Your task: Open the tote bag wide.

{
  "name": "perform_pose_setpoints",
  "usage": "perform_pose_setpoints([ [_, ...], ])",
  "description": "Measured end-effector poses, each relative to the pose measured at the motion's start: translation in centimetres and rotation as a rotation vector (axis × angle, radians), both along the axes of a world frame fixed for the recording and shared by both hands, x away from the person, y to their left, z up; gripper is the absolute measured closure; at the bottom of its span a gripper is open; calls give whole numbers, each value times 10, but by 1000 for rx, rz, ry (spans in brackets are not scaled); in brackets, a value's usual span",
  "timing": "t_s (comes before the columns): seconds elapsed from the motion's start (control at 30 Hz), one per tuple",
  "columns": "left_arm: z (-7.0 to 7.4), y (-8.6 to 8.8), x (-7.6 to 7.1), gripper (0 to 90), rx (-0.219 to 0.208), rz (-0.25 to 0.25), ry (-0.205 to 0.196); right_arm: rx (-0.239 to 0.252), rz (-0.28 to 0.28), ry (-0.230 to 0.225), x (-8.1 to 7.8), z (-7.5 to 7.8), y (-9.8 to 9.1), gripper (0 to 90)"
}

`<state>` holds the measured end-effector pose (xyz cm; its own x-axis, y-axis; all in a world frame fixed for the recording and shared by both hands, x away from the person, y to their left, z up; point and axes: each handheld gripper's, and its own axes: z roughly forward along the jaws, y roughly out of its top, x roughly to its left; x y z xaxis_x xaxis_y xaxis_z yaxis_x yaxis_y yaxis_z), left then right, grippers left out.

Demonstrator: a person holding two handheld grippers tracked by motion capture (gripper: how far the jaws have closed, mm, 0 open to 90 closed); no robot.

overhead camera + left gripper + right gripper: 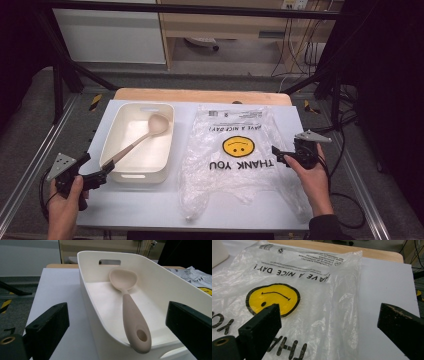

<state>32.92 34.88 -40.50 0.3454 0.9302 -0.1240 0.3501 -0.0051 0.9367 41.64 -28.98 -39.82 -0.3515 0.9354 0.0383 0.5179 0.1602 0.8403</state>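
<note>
A beige spoon (139,140) (130,305) lies slantwise in a white bin (117,125) (172,292), its handle end resting on the bin's near left rim. My left gripper (106,171) (117,337) stands open right at that handle end, with jaws on either side and not touching it. A clear plastic bag (235,150) (294,297) with a yellow smiley and "THANK YOU" print lies flat to the right of the bin. My right gripper (278,155) (329,332) hovers open at the bag's right edge, nothing between its jaws.
The bin and bag lie on a white board (150,210) (384,292) over a wooden table (200,95). Metal frame bars (65,65) run along both sides. Cables (345,145) trail off the table's right side.
</note>
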Motion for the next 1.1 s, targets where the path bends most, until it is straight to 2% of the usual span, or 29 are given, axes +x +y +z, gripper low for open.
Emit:
perform_pose_setpoints([
  [0.17, 0, 0, 0, 45, 1, 10, 9, 2, -7, 5, 10, 0, -1, 38],
  [0.3, -1, 0, 0, 45, -4, 27, 13, 12, -17, 11, 18, -2, -2, 59],
  [0.5, -2, 0, 0, 45, 2, 35, 13, -1, -21, 19, 30, -3, -4, 83],
  [0.73, -2, 2, 0, 45, -3, 51, 18, -3, -33, 36, 39, -8, -10, 183],
  [0.8, -3, 3, 0, 45, -3, 57, 19, -4, -31, 48, 43, -12, -11, 243],
  [0.87, -3, 3, 0, 45, -2, 60, 18, -8, -32, 49, 46, -13, -11, 256],
  [0.93, -3, 3, 0, 45, -2, 61, 22, -22, -39, 52, 52, -17, -11, 326],
  [1.1, -4, 4, -1, 45, -4, 66, 26, -23, -50, 64, 62, -27, -8, 384],
])
